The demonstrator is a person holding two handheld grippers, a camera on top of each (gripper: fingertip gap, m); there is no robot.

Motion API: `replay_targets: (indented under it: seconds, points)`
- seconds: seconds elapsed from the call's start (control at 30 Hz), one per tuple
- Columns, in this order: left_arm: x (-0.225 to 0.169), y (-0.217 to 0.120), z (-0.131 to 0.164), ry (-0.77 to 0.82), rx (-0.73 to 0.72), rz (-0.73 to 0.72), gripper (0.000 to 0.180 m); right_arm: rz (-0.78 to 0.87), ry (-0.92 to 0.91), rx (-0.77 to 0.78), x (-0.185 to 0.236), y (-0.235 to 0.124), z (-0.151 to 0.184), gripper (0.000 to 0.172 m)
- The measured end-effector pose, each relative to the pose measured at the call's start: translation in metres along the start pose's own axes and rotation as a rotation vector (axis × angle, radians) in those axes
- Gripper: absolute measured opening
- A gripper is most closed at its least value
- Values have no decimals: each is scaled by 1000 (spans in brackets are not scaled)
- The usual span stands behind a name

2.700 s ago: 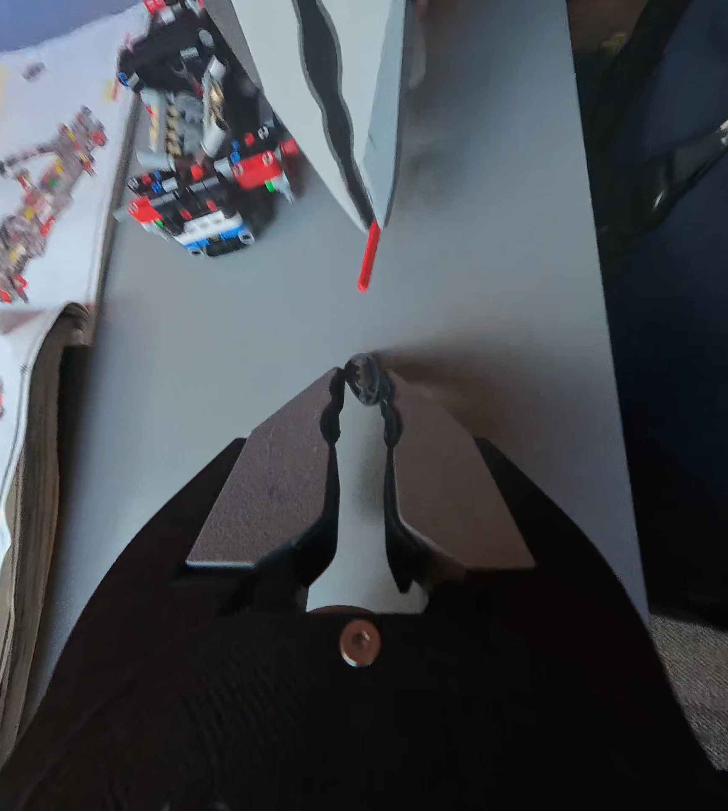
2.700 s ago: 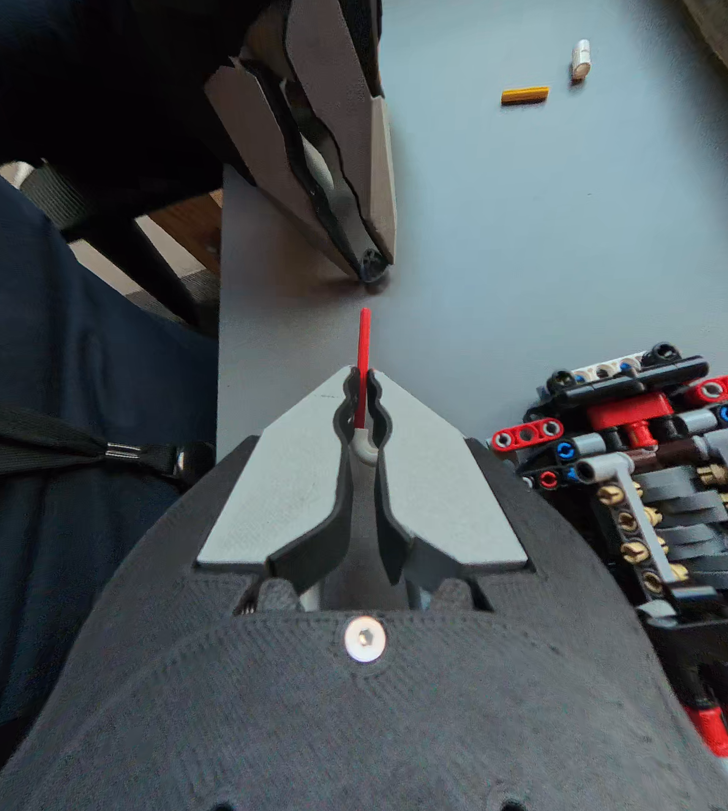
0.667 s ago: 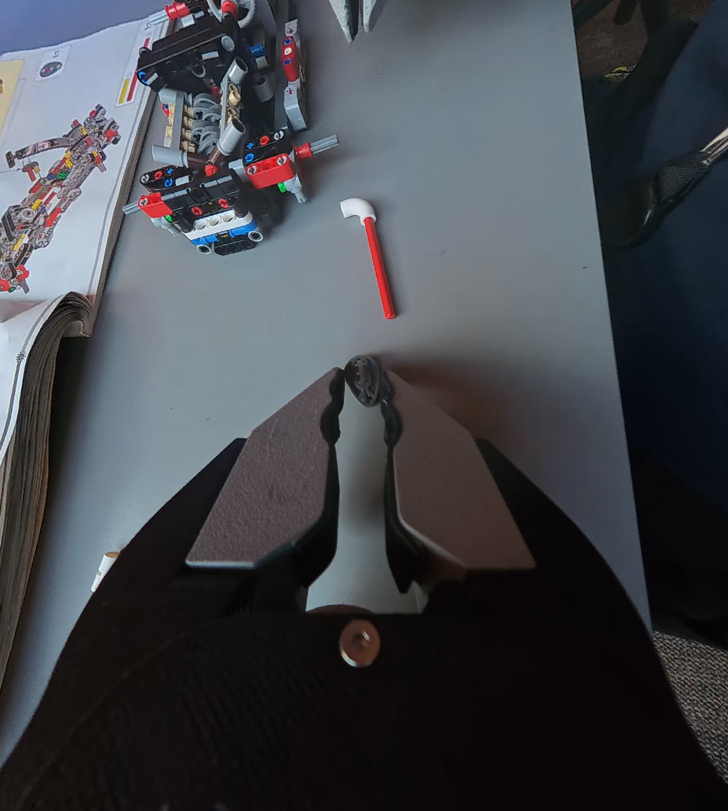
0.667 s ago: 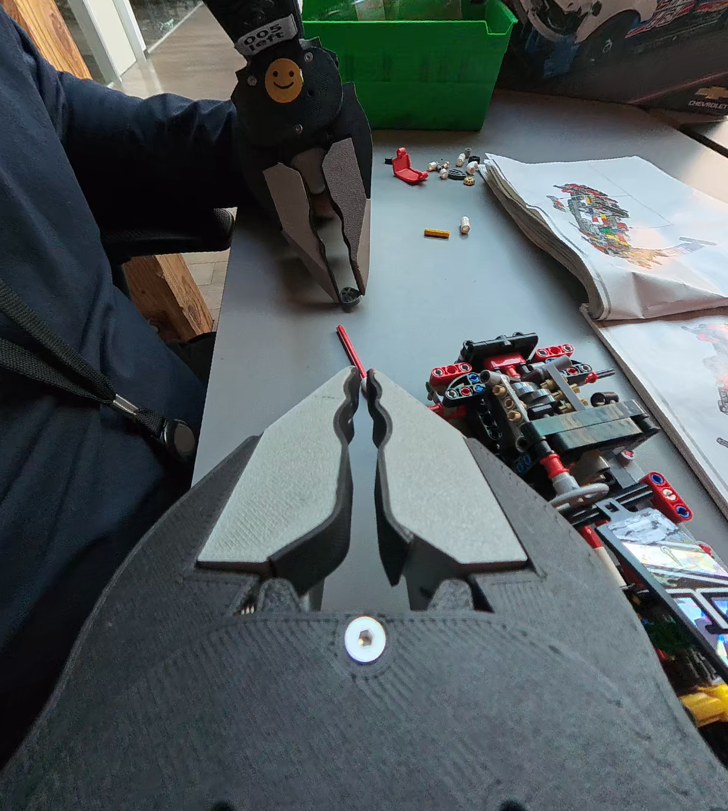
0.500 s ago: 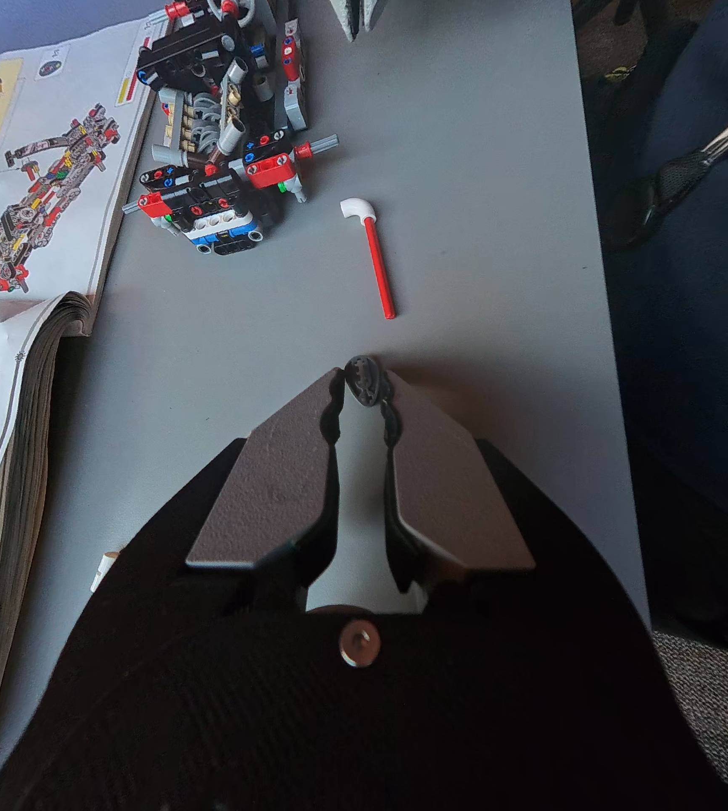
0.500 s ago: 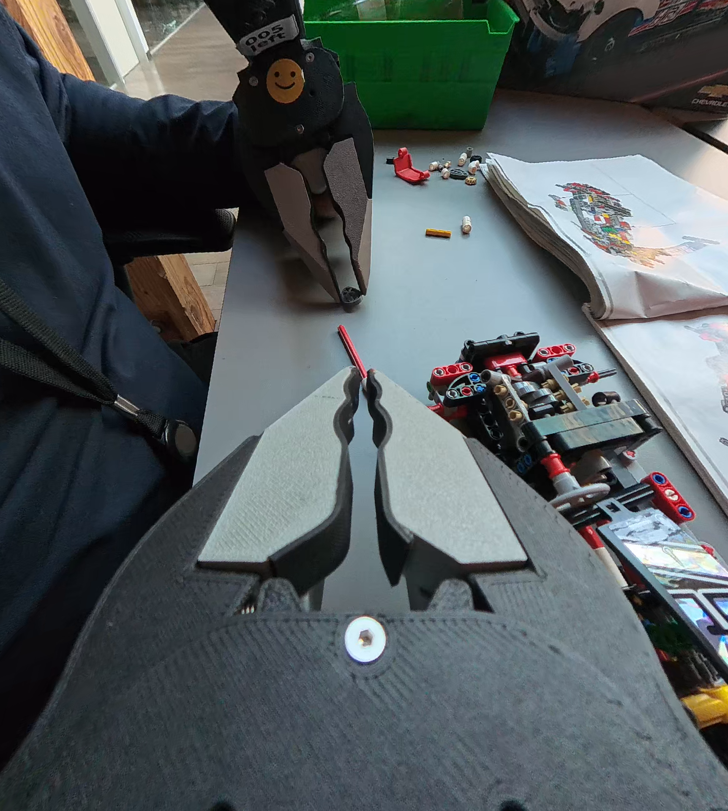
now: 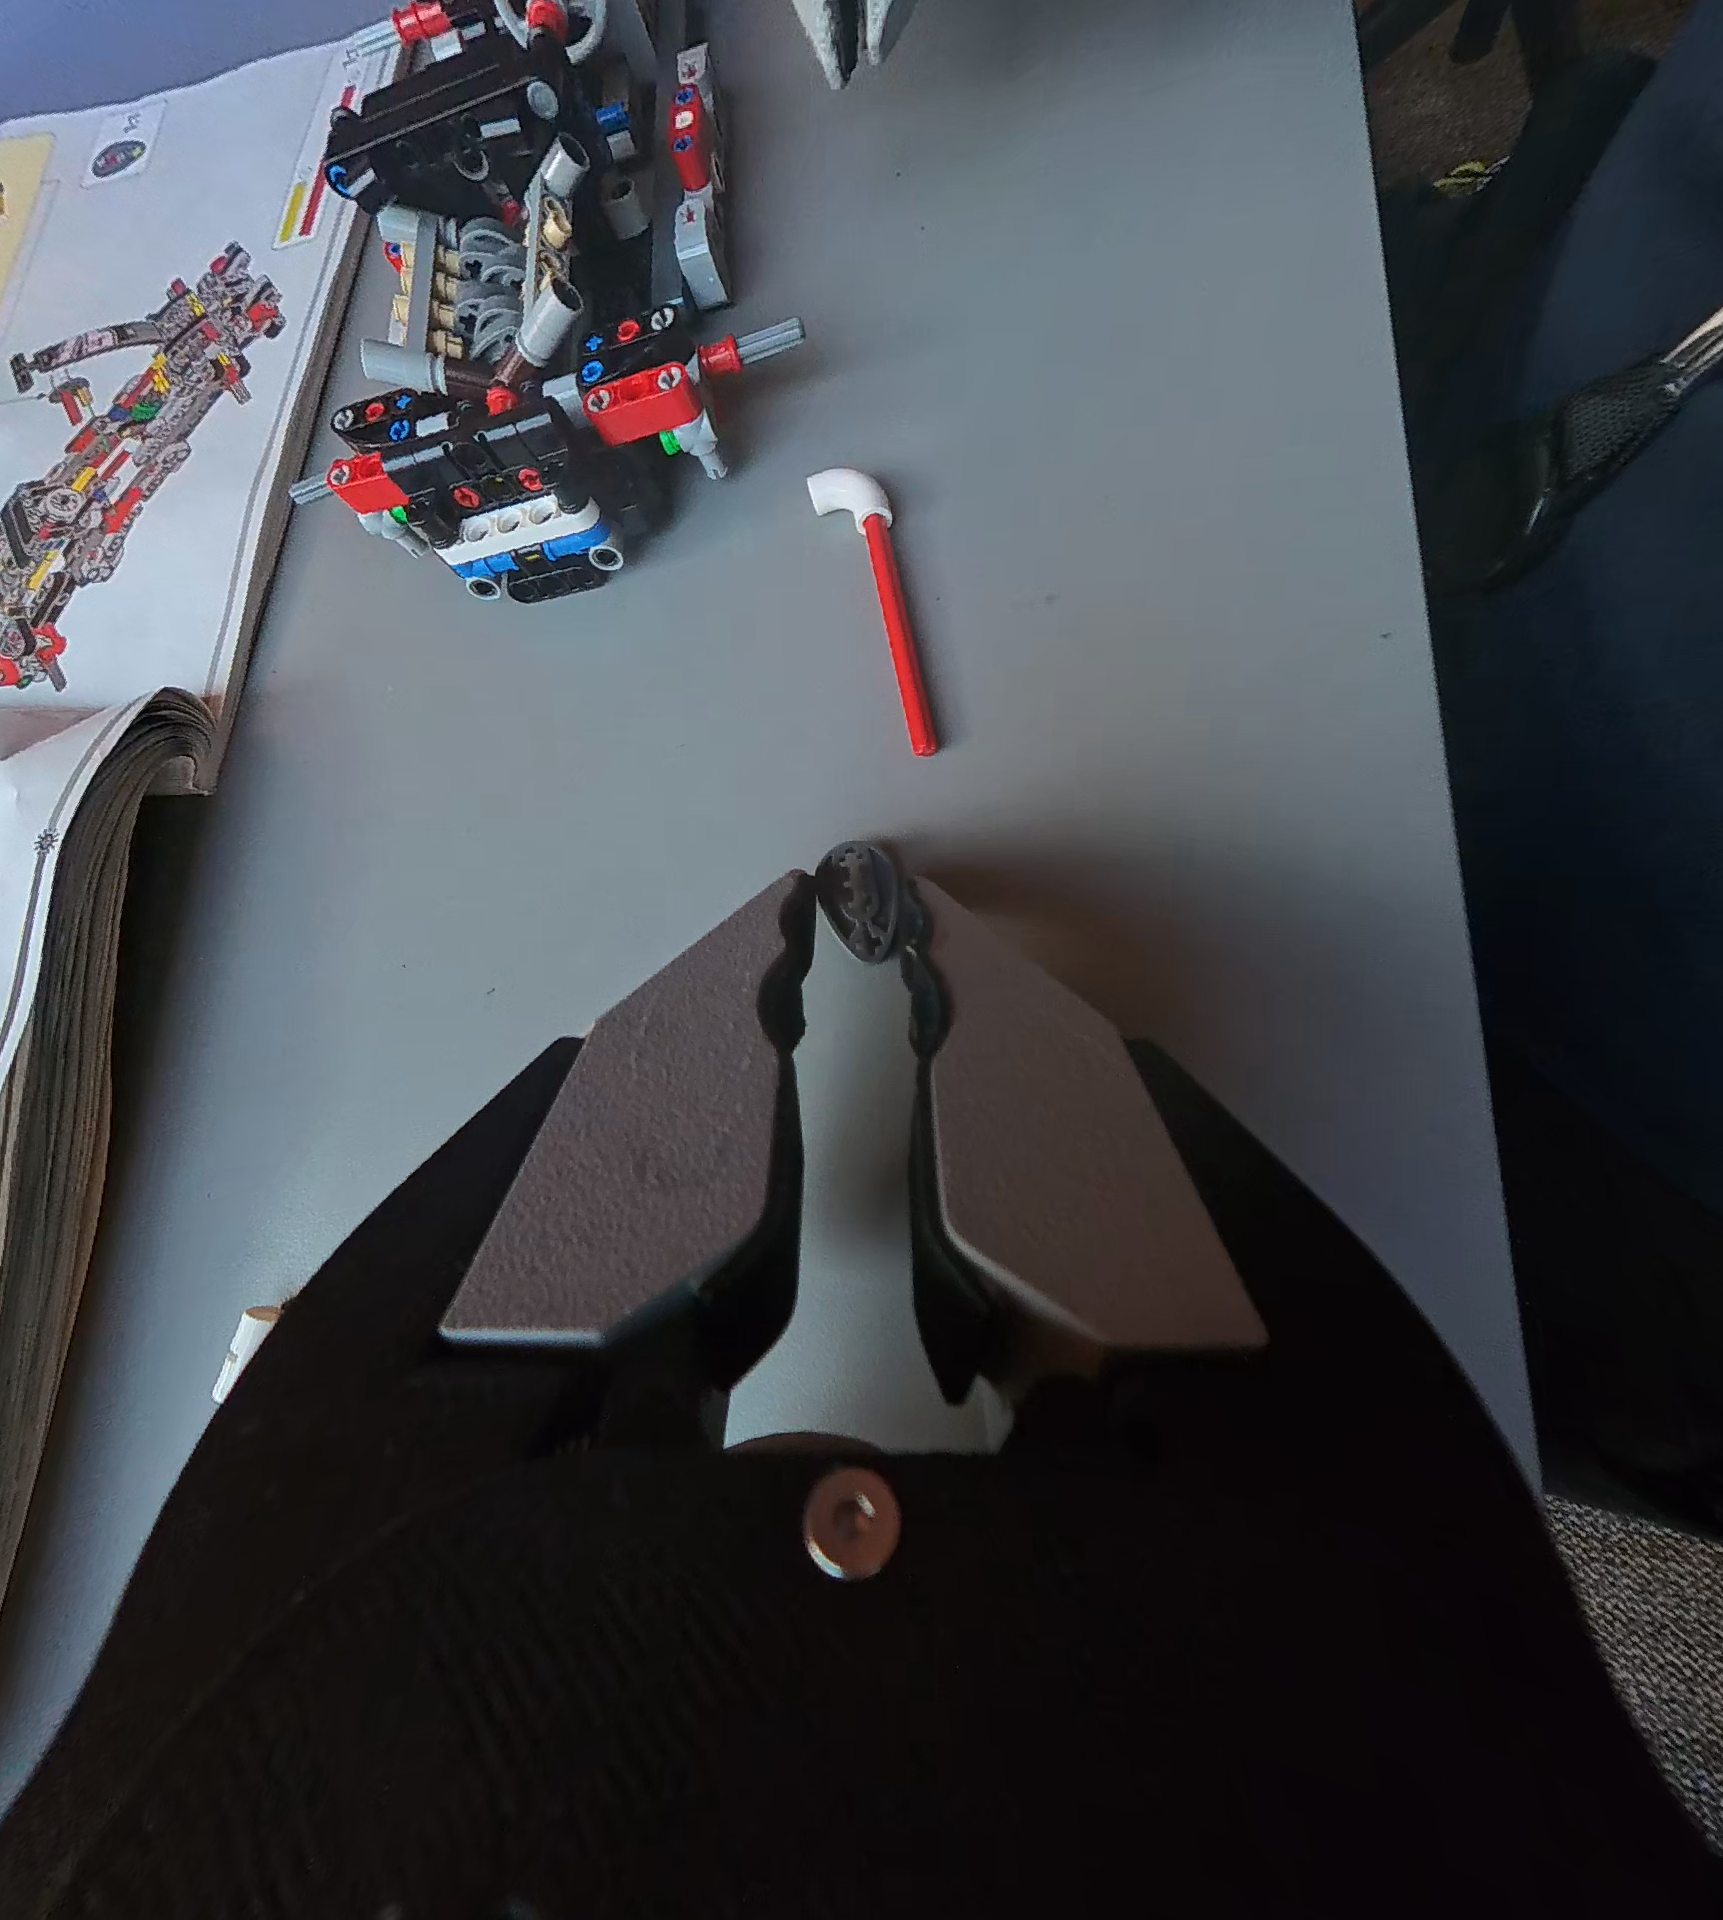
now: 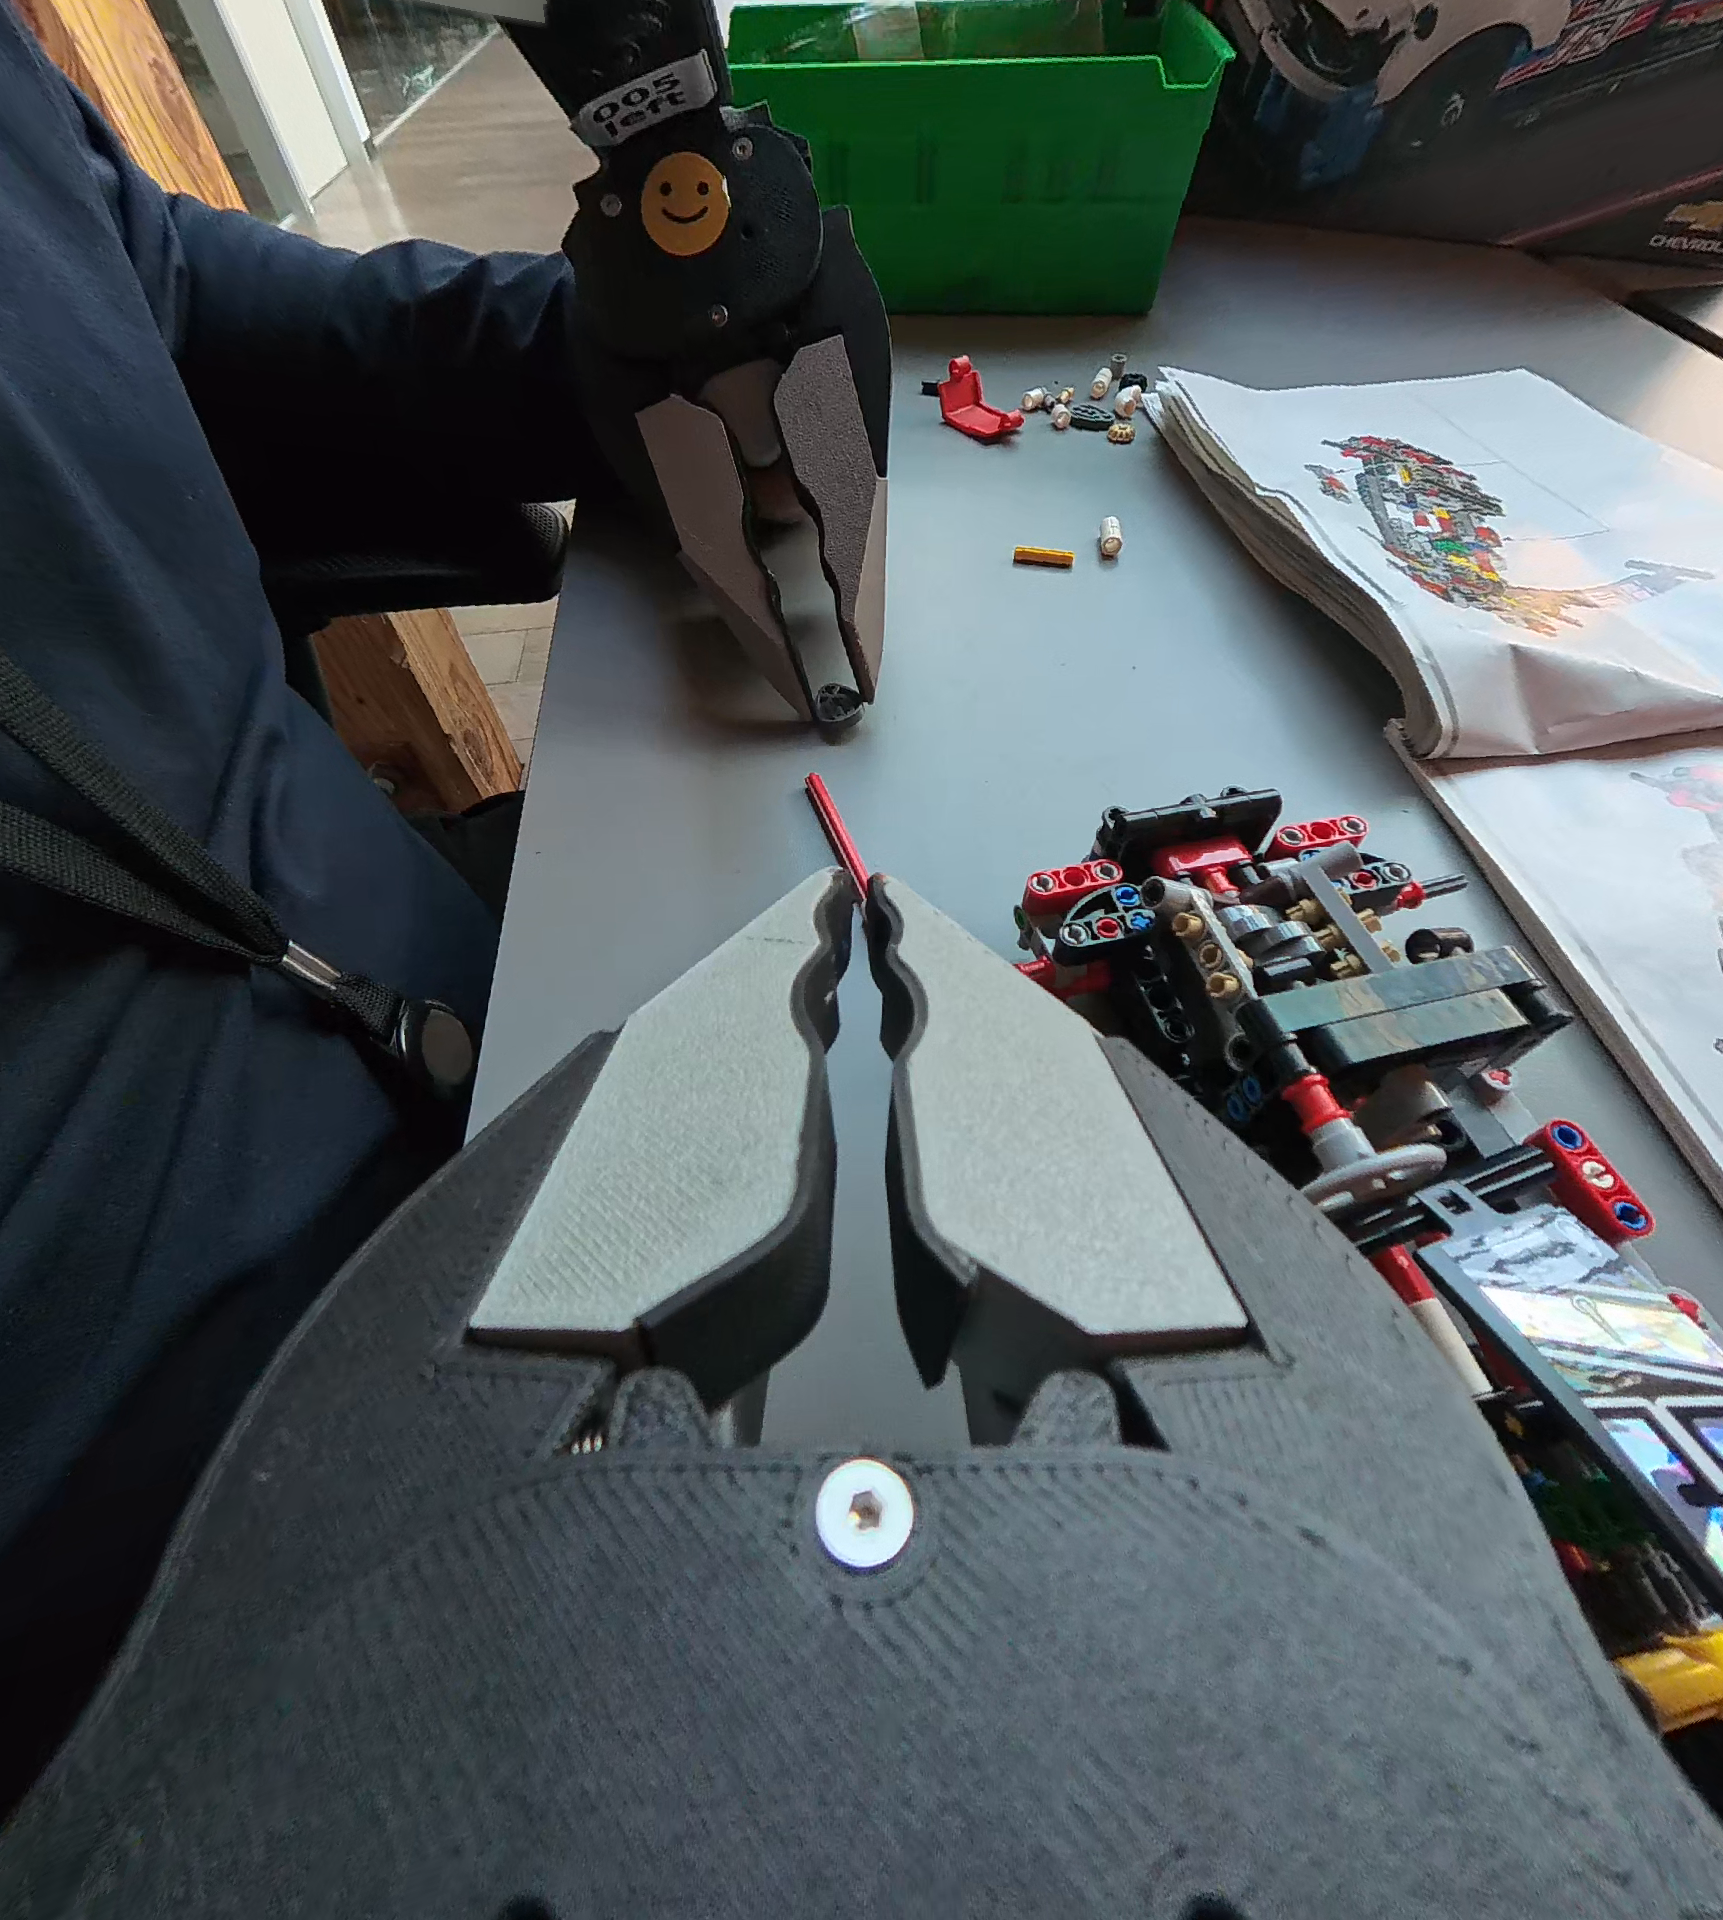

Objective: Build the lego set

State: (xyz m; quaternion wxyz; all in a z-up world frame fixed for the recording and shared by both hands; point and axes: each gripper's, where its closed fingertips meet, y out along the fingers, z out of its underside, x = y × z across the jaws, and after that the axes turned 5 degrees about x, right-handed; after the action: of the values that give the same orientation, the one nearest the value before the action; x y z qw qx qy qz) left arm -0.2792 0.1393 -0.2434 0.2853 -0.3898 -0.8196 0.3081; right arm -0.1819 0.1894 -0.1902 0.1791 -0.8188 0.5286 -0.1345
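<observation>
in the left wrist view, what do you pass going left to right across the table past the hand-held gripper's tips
open instruction booklet with coloured diagrams → partly built black, red and grey brick model → red rod with white elbow piece on its end → dark blue clothing off the table edge

The left gripper [image 7: 862,902], its grey fingertips tilted down at the table, pinches a small dark grey gear, while the right gripper [image 8: 862,902] hangs above the table with its fingertips closed together on nothing.

Axle [image 7: 896,613] on table [image 7: 1096,312] between both claws, model [image 7: 524,343] beside it, booklet [image 7: 57,416] beyond the model
</observation>
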Motion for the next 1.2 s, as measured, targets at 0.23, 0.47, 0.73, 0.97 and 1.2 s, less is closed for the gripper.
replay_targets:
  seconds: [0.23, 0.47, 0.73, 0.97, 1.2]
  points:
    - [0, 0, 0, -2, 0, 2, 13, -6, 3, 6, 0, 1, 1, 0]
    - [0, 0, 0, -3, 0, 2, 13, -9, 2, 10, 1, 1, 1, 0]
    - [0, 0, 0, -3, 0, 2, 13, -12, 3, 12, 1, 1, 1, 0]
    - [1, 0, 0, -5, 0, 3, 13, -16, 5, 13, 1, 1, 2, 0]
    - [3, 0, 2, -54, 6, 15, 15, -18, 6, 11, 1, 1, 1, 0]
